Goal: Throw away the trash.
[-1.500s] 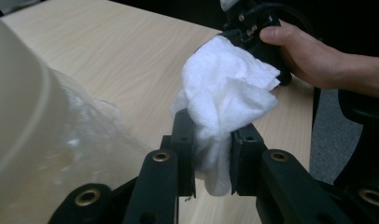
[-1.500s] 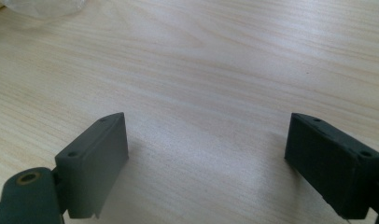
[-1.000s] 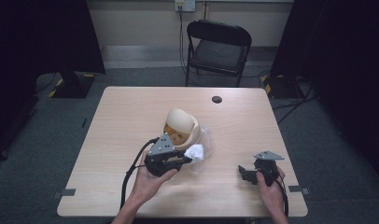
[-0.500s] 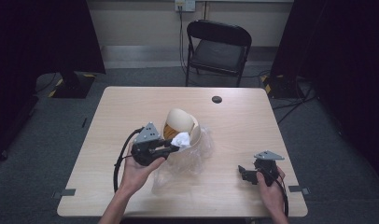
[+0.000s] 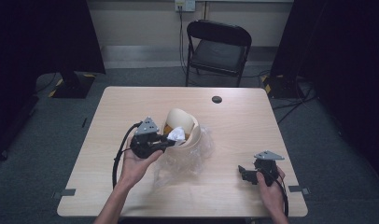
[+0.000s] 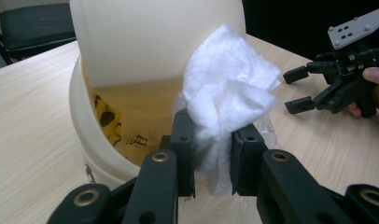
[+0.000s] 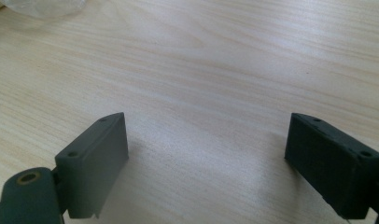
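1. The left gripper (image 6: pixel 211 161) is squeezed shut on a white tissue (image 6: pixel 227 105). The soft wad sticks up from between the two black jaws.
2. Right past the jaws stands a cream tub (image 6: pixel 92 140) with its lid (image 6: pixel 155 39) flipped up. The tissue sits just at the open mouth of the tub, by the rim.
3. From above, the left gripper (image 5: pixel 157 144) comes in from the tub's left side, and the tissue (image 5: pixel 176 135) is at the tub (image 5: pixel 194 133) opening. I think the job now is to drop the tissue in the tub (it looks like a little bin).
4. To do it well, push the wad a bit more over the hole, so all of it hangs inside the rim. Then open the jaws slowly. Tissue is light and fluffy, so it may stick to a jaw; a small shake could help.
5. Don't bump the lid. The tub looks light and may tip or slide.
6. Under the tub lies a clear plastic bag (image 5: pixel 187 161), crinkly and slippery, so push softly.
7. Far off to the side, the right gripper (image 5: pixel 246 172) rests low near the table (image 5: pixel 253 121). Its jaws are wide apart with nothing in them, just bare wood showing between.
8. It could come over and hold the tub steady.
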Motion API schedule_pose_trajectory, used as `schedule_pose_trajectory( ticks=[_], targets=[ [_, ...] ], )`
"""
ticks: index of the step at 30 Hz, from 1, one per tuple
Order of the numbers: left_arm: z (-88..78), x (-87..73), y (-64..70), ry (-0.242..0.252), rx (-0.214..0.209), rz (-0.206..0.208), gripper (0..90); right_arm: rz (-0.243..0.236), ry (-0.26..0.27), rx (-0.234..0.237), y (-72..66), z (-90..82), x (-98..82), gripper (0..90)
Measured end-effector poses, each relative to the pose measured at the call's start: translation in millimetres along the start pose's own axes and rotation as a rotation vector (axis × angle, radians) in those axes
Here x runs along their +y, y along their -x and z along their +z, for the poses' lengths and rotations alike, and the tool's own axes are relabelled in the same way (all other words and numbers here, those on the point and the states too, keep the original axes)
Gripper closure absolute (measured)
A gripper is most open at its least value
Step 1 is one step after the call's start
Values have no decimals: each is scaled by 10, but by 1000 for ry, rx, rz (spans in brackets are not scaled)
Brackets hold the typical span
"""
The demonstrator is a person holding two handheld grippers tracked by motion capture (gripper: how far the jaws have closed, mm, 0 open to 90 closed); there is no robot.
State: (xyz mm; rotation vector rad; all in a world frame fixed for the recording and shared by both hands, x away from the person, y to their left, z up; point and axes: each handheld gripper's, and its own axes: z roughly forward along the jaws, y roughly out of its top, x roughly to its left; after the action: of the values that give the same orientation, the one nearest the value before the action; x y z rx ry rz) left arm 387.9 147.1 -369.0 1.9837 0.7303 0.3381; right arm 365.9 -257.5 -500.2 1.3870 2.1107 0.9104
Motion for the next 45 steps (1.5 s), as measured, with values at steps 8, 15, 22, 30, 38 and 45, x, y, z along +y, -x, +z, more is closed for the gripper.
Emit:
schedule_pose_trajectory(
  ticks=[8, 15, 22, 30, 38, 45],
  targets=[
    [133, 67, -50, -61, 8, -13, 745, 0, 0, 0, 0, 0, 0, 123],
    [229, 68, -68, -93, 21, -18, 745, 0, 0, 0, 0, 0, 0, 123],
    [340, 48, -81, -140, 39, -20, 744, 0, 0, 0, 0, 0, 0, 123],
    [421, 107, -66, -196, 68, -34, 737, 0, 0, -2, -2, -1, -1, 124],
    [515, 161, -59, -242, 62, -62, 611, 1, 0, -3, -4, -2, -1, 124],
    [535, 210, -21, -262, 84, -66, 459, 1, 0, -3, -4, -2, -2, 124]
  ],
)
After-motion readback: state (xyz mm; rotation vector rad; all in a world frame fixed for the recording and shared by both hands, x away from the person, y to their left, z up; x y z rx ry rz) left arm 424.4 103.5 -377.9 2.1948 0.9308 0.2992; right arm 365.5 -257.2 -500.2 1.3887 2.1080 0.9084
